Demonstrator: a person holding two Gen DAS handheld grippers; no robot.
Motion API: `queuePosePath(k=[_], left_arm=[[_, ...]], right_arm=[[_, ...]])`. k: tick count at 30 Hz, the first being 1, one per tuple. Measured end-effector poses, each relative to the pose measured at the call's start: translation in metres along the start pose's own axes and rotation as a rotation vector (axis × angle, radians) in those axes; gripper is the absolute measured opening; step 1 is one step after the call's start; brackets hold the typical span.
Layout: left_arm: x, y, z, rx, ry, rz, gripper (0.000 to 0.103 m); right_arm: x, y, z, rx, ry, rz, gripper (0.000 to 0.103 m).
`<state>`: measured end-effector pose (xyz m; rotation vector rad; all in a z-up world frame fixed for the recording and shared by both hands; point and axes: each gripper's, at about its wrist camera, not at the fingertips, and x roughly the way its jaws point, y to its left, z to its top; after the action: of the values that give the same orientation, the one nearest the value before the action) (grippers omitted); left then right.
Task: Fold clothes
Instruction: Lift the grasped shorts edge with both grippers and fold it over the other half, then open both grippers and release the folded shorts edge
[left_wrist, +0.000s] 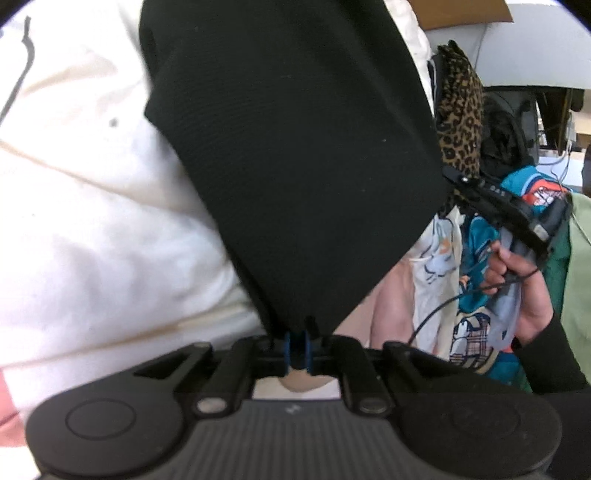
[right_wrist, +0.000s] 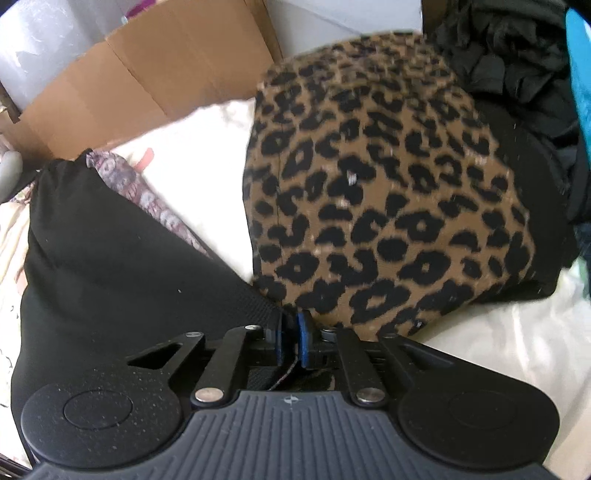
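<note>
Your left gripper (left_wrist: 297, 345) pinches the black ribbed fabric garment (left_wrist: 295, 155); your right gripper (right_wrist: 290, 341) pinches the leopard-print fleece garment (right_wrist: 388, 184) over white bedding (right_wrist: 498, 343).

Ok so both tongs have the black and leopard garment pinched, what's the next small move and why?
Probably draw the two hands apart. The left tongs and right tongs each clamp an edge of the garment, which sags bunched between them above the white sheet; taut, it could be laid flat for folding.

White bed sheet (right_wrist: 498, 332); leopard-print garment (right_wrist: 388, 184), colourful clothes pile (left_wrist: 476, 295) lying on it.
</note>
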<state>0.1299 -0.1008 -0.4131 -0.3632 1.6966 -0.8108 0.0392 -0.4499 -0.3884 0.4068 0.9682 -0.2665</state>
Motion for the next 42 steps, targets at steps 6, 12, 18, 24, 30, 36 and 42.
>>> queuePosePath(k=[6,12,18,24,30,36,42], left_arm=[[-0.035,-0.009,0.013,0.031,0.000,0.104,0.024],[-0.084,-0.022,0.035,0.082,-0.010,0.227,0.036],[-0.126,-0.036,0.060,0.066,-0.103,0.313,0.041],[-0.155,-0.049,0.086,0.034,-0.166,0.361,0.041],[-0.168,-0.074,0.121,0.076,-0.236,0.397,0.041],[-0.153,-0.111,0.174,0.130,-0.312,0.417,0.041],[-0.134,-0.135,0.224,0.138,-0.326,0.434,0.041]], right_arm=[[-0.019,0.009,0.009,0.008,-0.076,0.039,0.022],[-0.025,0.028,0.015,-0.006,-0.111,0.134,0.027],[-0.026,0.041,0.012,0.000,-0.135,0.214,0.027],[-0.025,0.048,0.009,0.002,-0.146,0.251,0.027],[-0.018,0.047,0.012,0.022,-0.152,0.267,0.027],[-0.014,0.044,0.016,0.002,-0.163,0.263,0.027],[-0.011,0.039,0.016,0.010,-0.154,0.265,0.027]])
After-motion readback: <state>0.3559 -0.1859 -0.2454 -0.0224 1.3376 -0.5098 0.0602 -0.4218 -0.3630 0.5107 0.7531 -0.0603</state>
